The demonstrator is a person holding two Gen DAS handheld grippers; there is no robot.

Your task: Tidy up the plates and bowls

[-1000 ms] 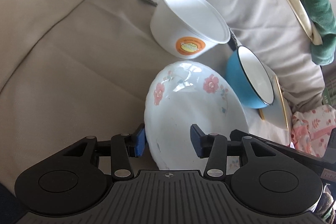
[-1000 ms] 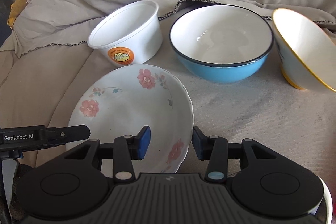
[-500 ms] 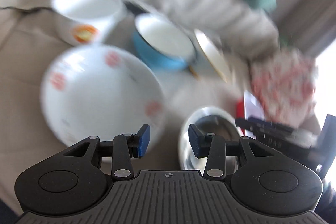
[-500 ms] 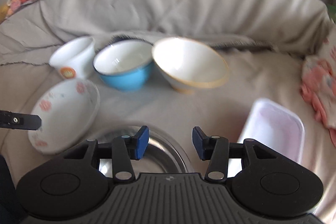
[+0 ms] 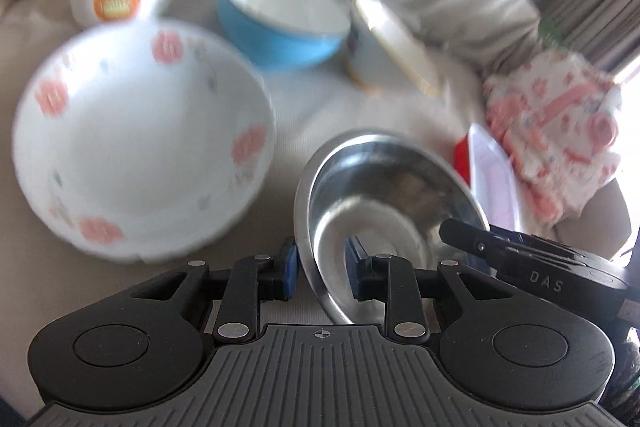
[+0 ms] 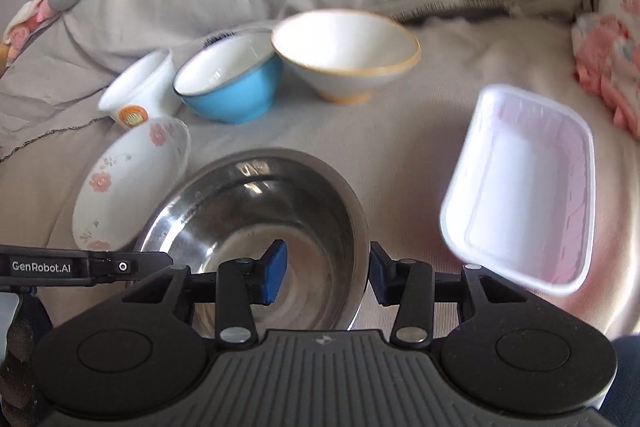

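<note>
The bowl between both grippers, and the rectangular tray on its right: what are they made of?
The bowl looks like polished stainless steel: mirror-like grey reflections and a thin rolled rim. The tray looks like thin white plastic or foam, matt and faintly pink inside; which of the two is unclear.

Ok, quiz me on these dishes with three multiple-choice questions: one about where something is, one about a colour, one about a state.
1. Which dish sits between the white tub and the gold-rimmed bowl?
A. a red mug
B. the blue bowl
C. a glass jar

2. What colour are the flowers on the plate?
A. pink
B. purple
C. yellow

3. The steel bowl is:
A. upside down
B. full of rice
C. upright and empty

Answers:
1. B, it stands in the row between those two.
2. A, pink blooms ring the plate.
3. C, its bare shiny inside faces up.
</note>
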